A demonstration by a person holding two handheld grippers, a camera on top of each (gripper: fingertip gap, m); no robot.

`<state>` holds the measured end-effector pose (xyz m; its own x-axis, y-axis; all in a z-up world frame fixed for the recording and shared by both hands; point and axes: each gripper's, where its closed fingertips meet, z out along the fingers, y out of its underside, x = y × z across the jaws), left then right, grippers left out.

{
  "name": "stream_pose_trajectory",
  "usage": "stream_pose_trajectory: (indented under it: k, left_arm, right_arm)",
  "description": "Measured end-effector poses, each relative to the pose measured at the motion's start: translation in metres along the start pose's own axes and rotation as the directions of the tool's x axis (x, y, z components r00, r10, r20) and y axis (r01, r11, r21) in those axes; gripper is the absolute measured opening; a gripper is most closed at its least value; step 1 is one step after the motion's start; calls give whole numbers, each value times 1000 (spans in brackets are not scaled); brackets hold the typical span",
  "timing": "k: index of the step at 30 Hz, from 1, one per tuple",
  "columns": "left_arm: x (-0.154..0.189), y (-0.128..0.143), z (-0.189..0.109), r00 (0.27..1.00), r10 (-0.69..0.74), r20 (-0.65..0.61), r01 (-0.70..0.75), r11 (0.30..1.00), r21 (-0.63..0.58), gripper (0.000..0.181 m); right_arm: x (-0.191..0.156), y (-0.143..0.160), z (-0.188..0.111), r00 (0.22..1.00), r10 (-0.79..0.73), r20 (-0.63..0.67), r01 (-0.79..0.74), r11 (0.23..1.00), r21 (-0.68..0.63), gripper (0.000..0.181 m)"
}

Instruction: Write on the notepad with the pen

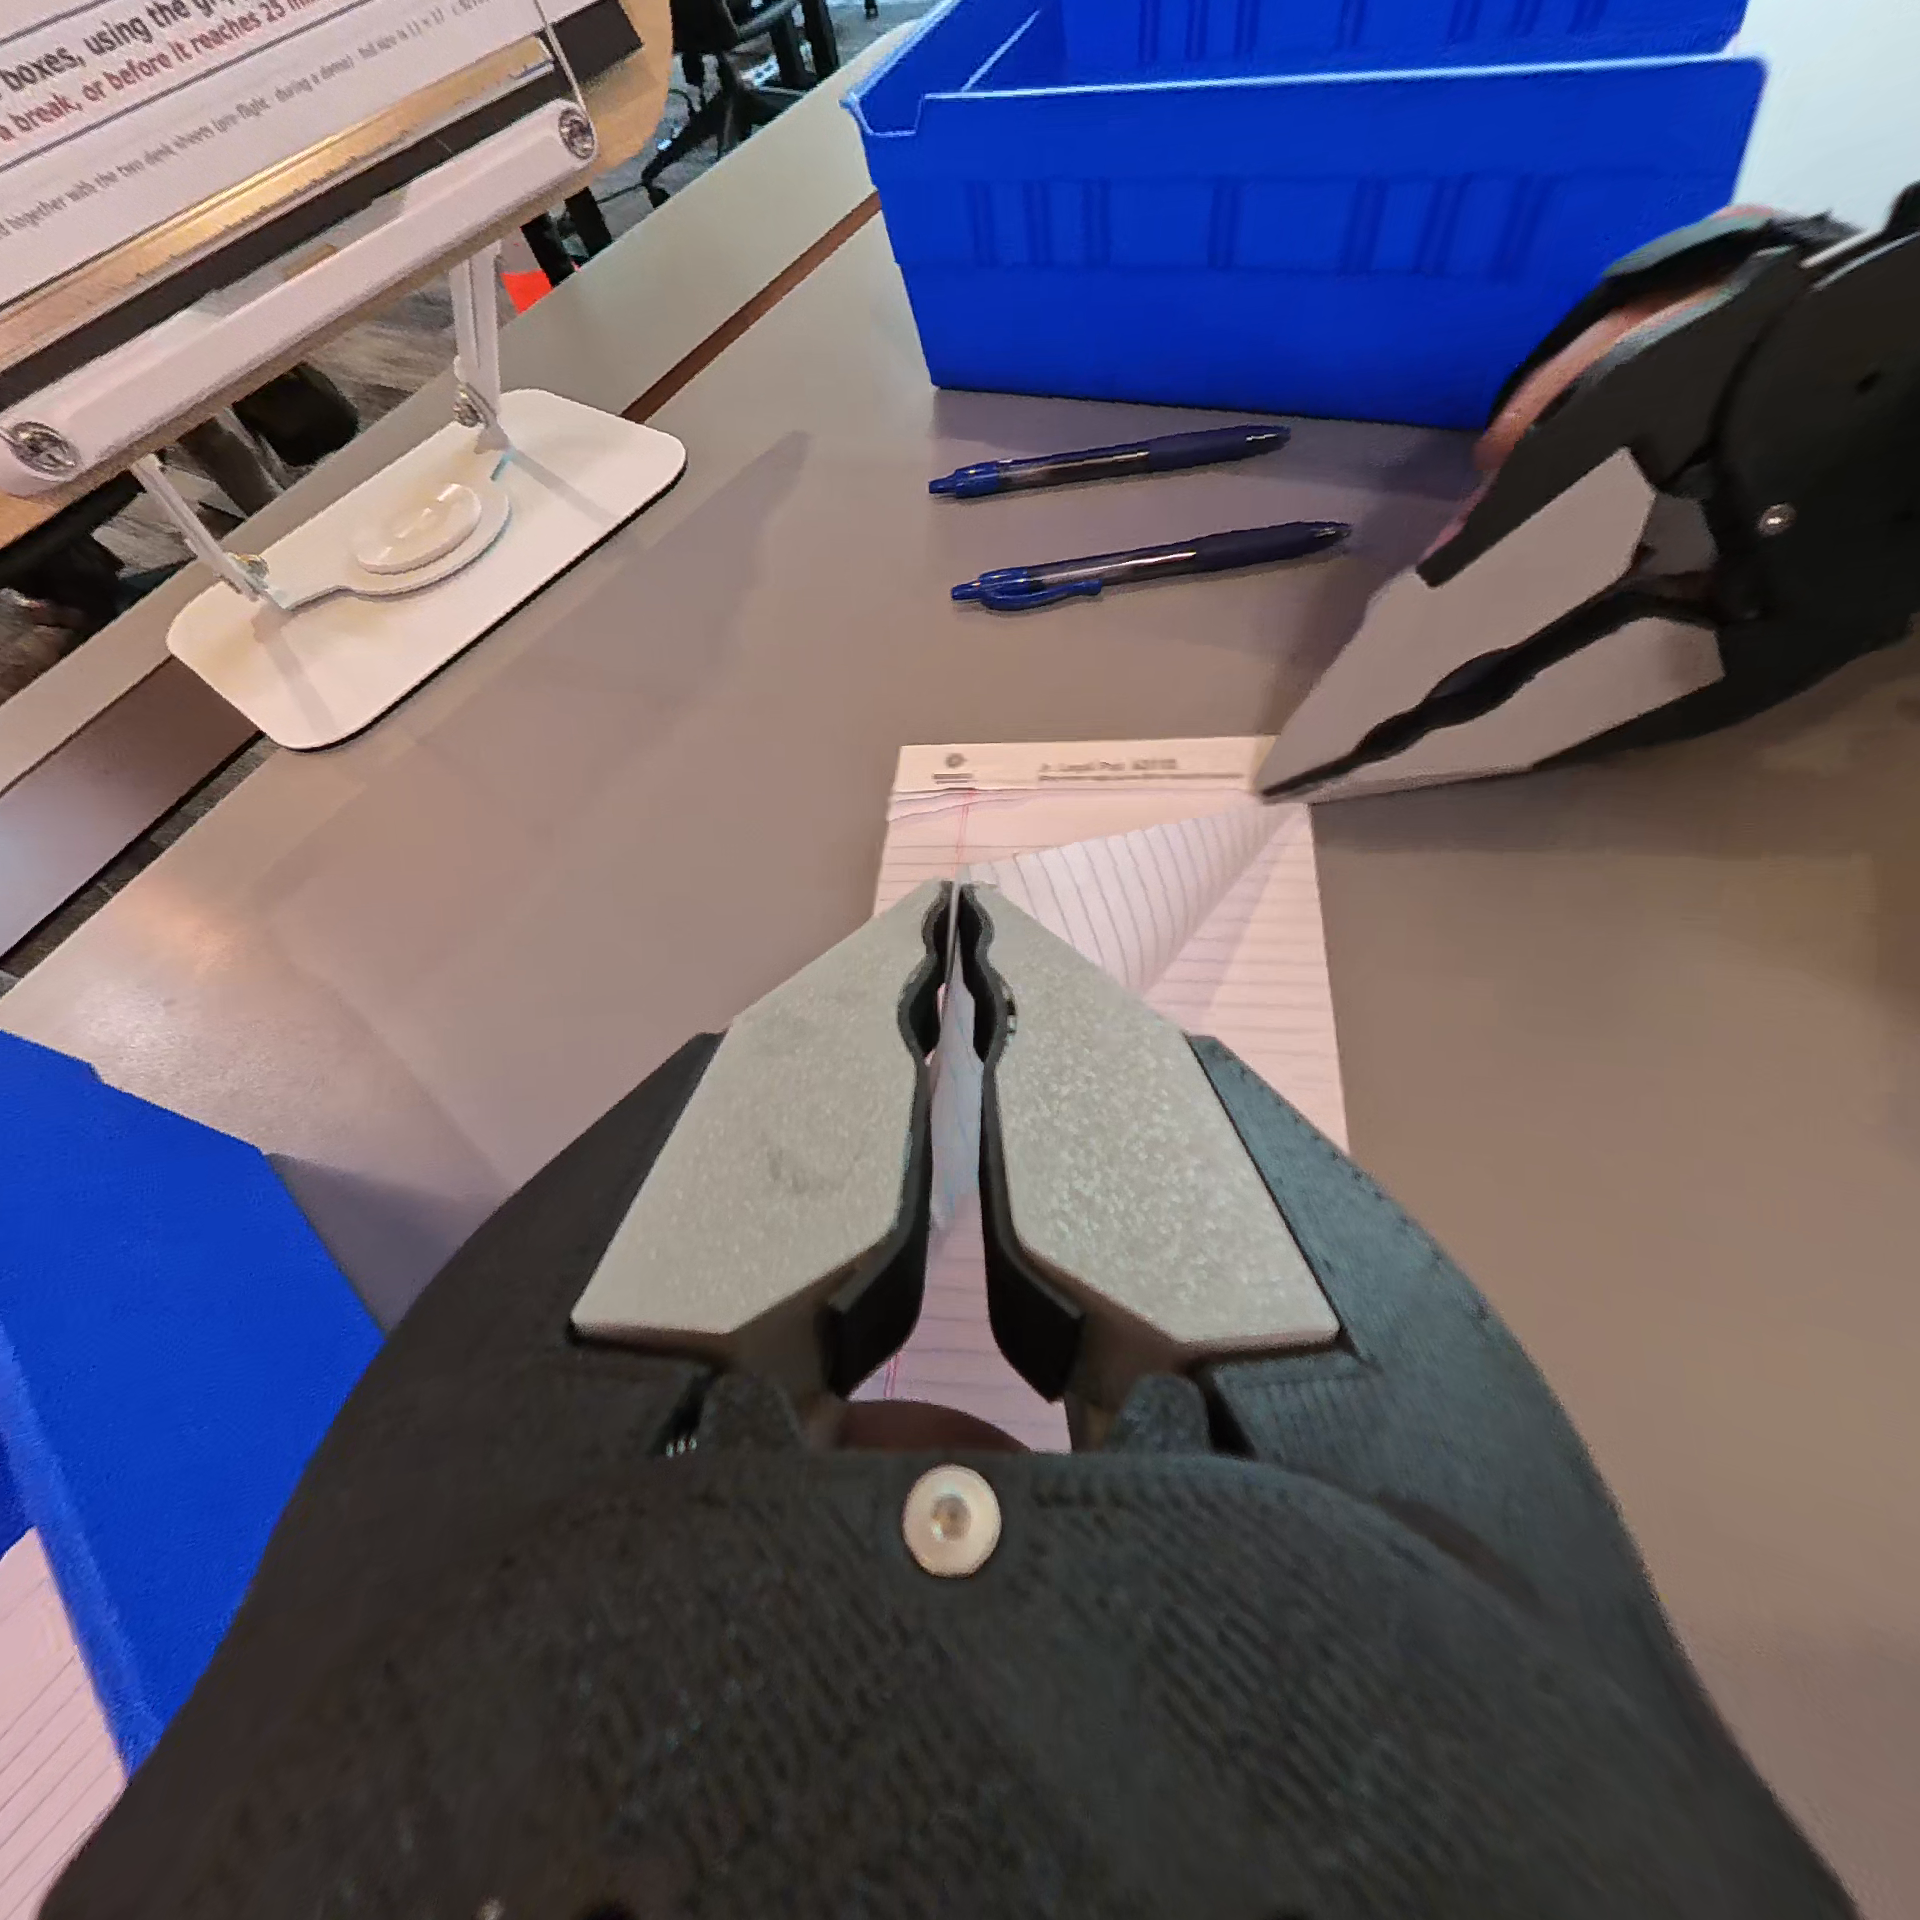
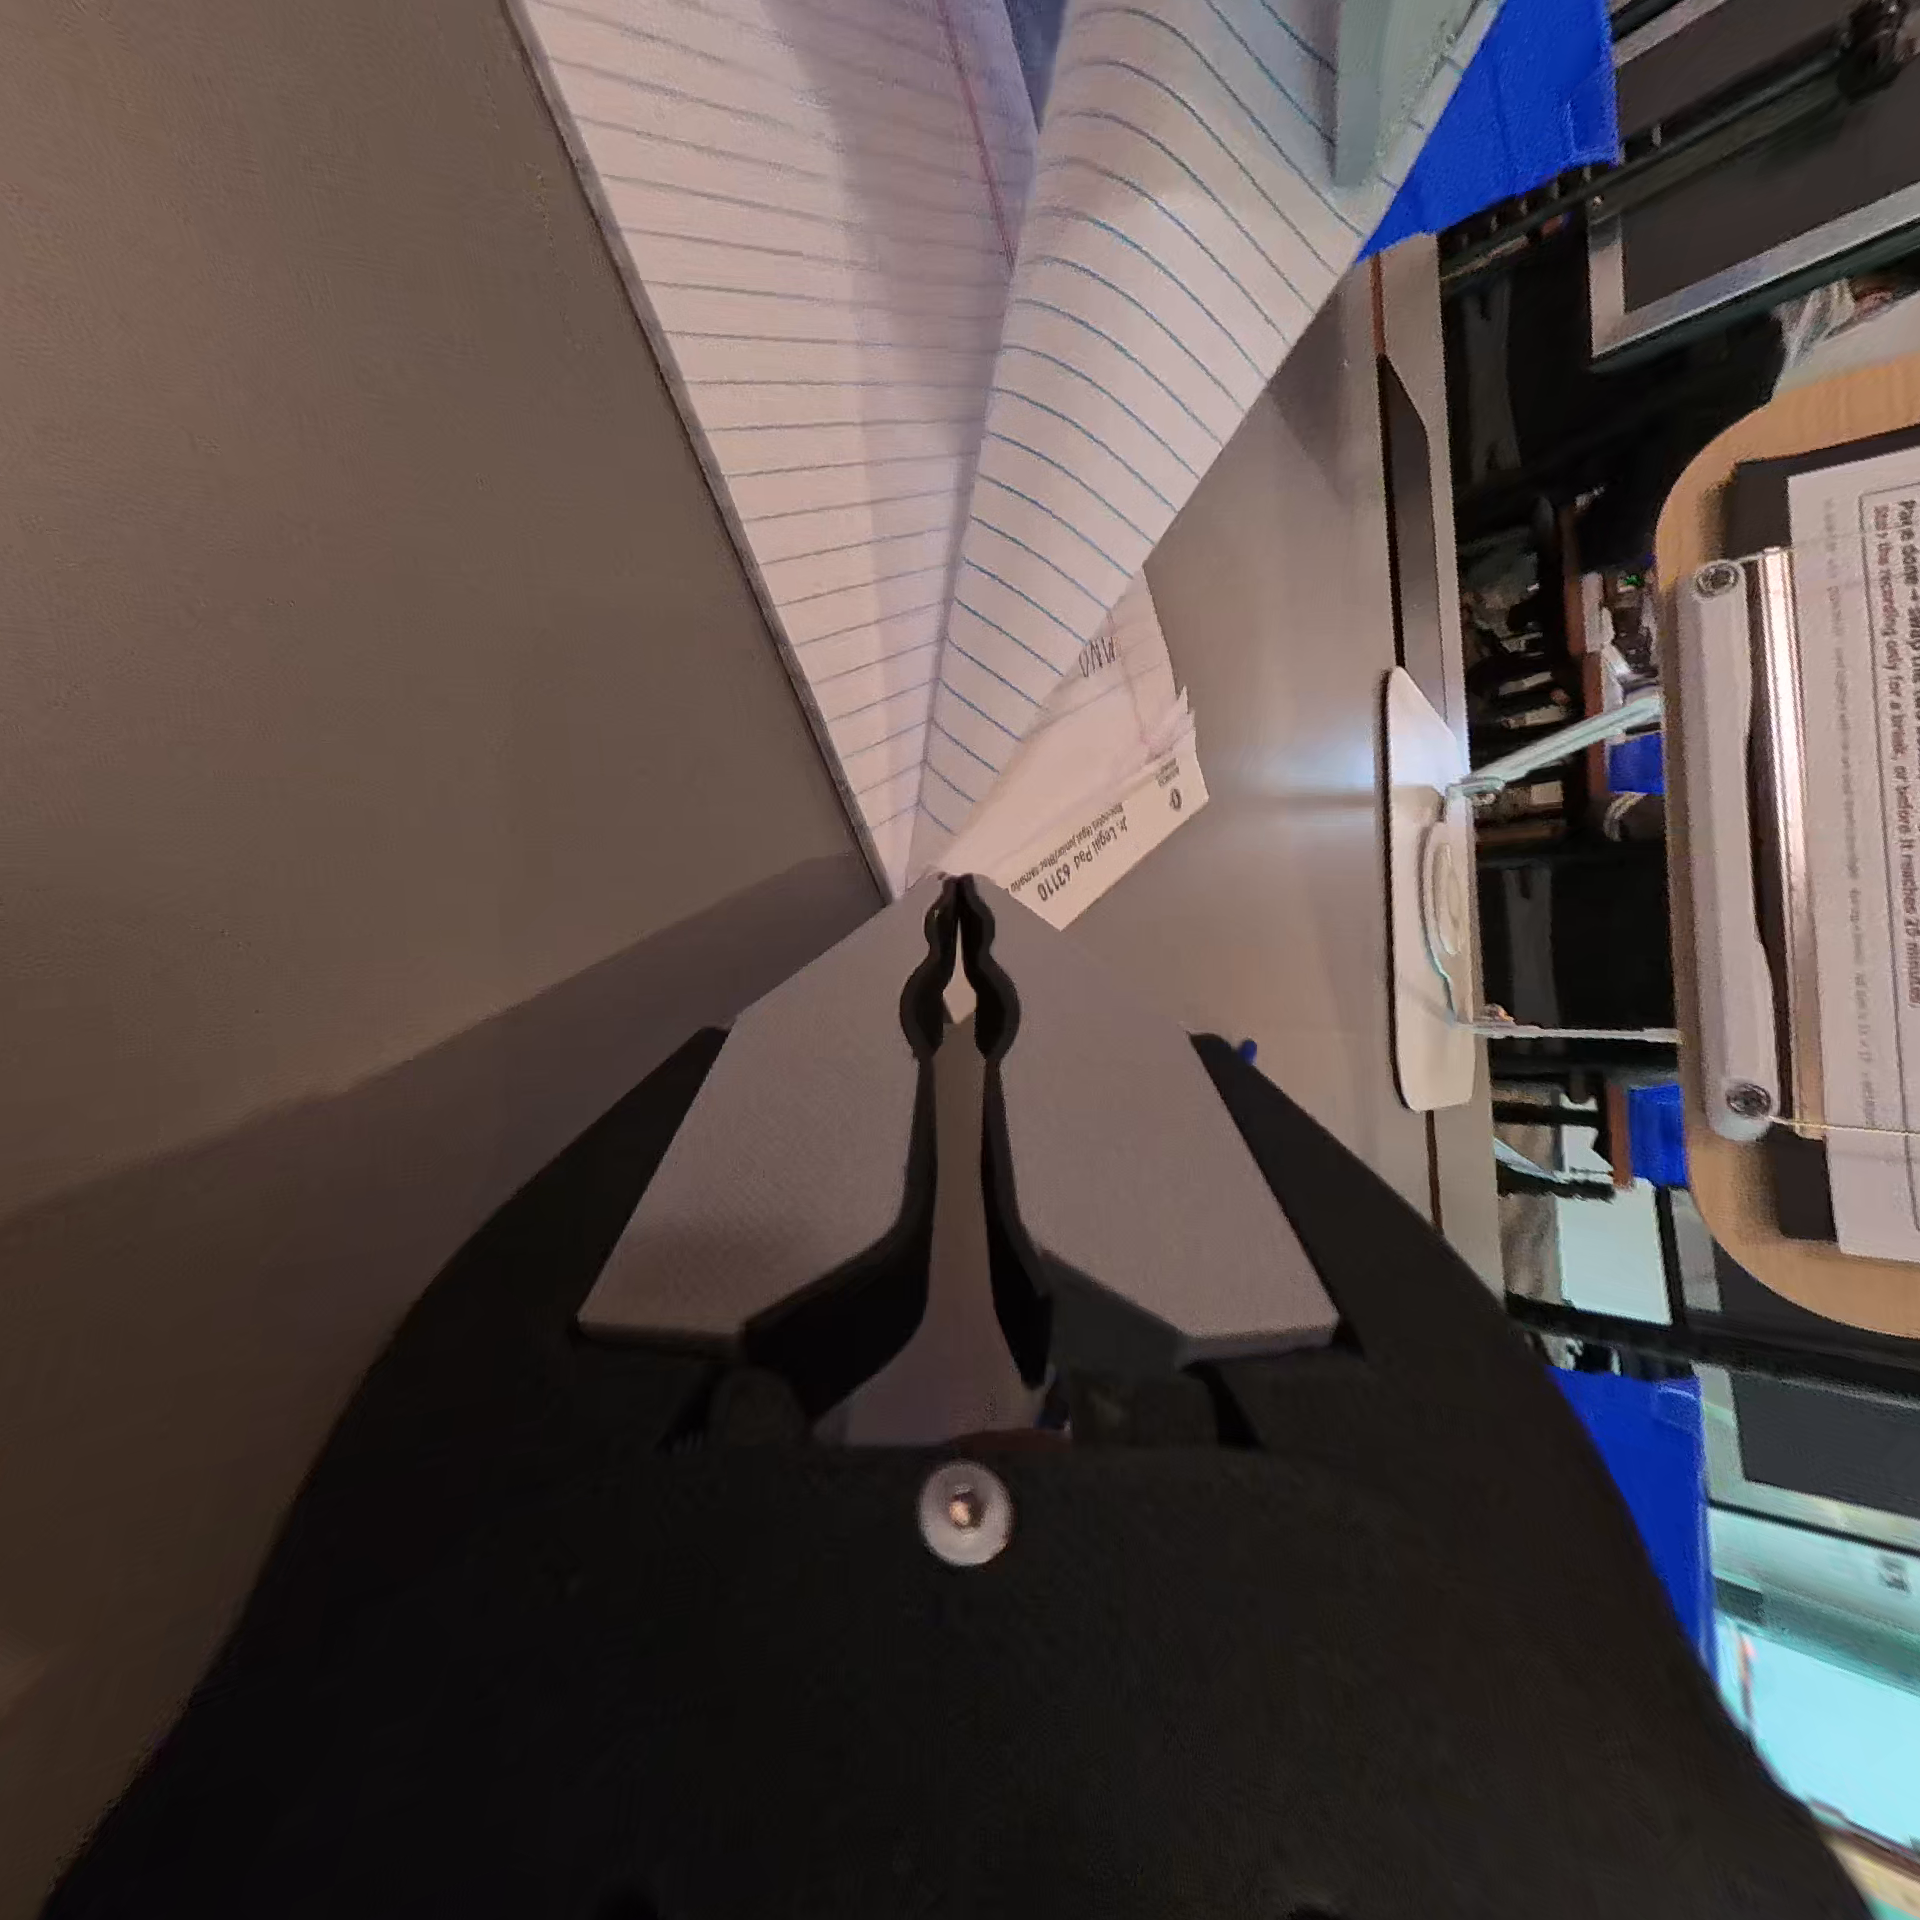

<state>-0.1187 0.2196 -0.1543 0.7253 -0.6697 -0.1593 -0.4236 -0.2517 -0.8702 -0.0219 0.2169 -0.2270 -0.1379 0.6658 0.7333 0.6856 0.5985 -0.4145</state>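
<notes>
A lined white notepad lies flat on the grey table. My left gripper is shut on the edge of its top sheet and holds that sheet lifted and curled off the pad. The raised sheet and the pad below it also show in the right wrist view. My right gripper is shut, with its tips at the top corner of the pad's header strip. It also shows in the left wrist view. Two blue pens lie beyond the pad, and neither gripper holds one.
A big blue bin stands behind the pens. A white document stand holding a printed sheet is at the far left, and it also shows in the right wrist view. Another blue bin is close at my left. The grippers' ends are close to 12 cm from one another.
</notes>
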Motion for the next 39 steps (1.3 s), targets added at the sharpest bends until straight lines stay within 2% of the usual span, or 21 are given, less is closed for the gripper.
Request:
stream_pose_trajectory:
  k: [3,6,9,16,23,29,39]
  left_arm:
    - [1,1,0,1000,4,-5,-4,1000,-7,0]
    - [1,3,2,1000,6,-4,-6,1000,-13,0]
    - [0,3,2,1000,9,2,-9,1000,-15,0]
    - [-1,2,2,1000,-3,5,3,1000,-3,0]
    - [-5,-2,2,1000,-18,24,17,1000,24,0]
    - [-4,-5,1,999,-34,15,34,999,38,0]
    - [-7,-9,-2,998,-61,22,60,997,55,0]
  right_arm:
    - [-3,-4,-4,1000,-28,15,27,1000,13,0]
    - [12,6,-2,996,-62,-61,61,998,-16,0]
    - [19,17,3,978,-174,-117,166,983,-73,0]
    - [16,9,9,928,-337,-159,327,941,-87,0]
    - [12,12,7,957,-286,-41,283,957,-66,0]
    - [11,12,7,938,-345,-36,339,934,-117,0]
    - [11,11,7,936,-350,-21,346,931,-120,0]
